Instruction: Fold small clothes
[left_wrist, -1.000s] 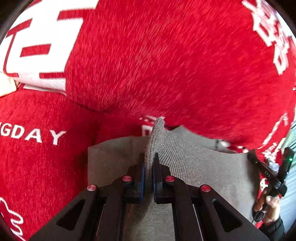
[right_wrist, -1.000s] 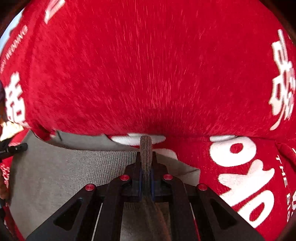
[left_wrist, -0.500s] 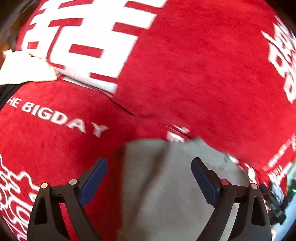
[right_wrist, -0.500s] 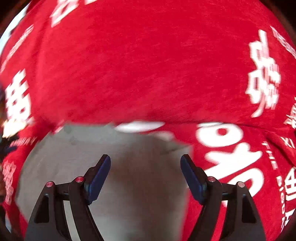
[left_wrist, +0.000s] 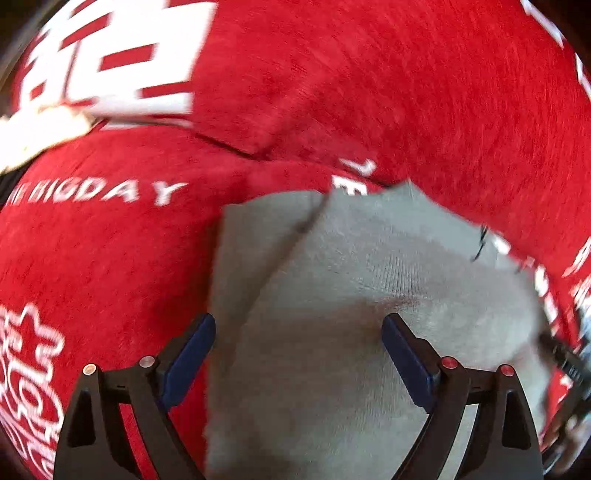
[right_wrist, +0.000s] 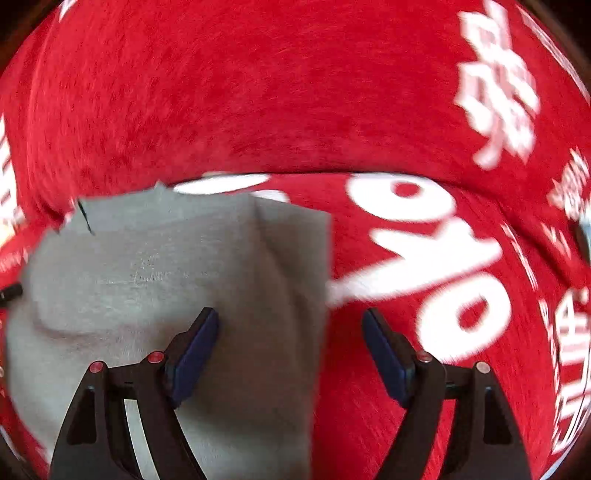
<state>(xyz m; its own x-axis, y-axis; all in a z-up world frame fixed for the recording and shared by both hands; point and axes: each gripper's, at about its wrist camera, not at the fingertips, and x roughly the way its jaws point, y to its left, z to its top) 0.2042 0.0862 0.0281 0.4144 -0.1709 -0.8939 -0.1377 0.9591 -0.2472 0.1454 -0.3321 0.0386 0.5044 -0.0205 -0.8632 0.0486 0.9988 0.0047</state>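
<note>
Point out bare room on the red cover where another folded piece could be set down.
Free: the red cover right of the grey garment, toward the big white lettering; also left of the garment, below the BIGDAY lettering. Crowded: the middle, under the garment, with the open left claw and right claw above it.

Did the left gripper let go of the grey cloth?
Yes. The left gripper pinched a raised fold before; now its jaws stand wide apart, and the grey cloth lies flat on the red blanket.
</note>
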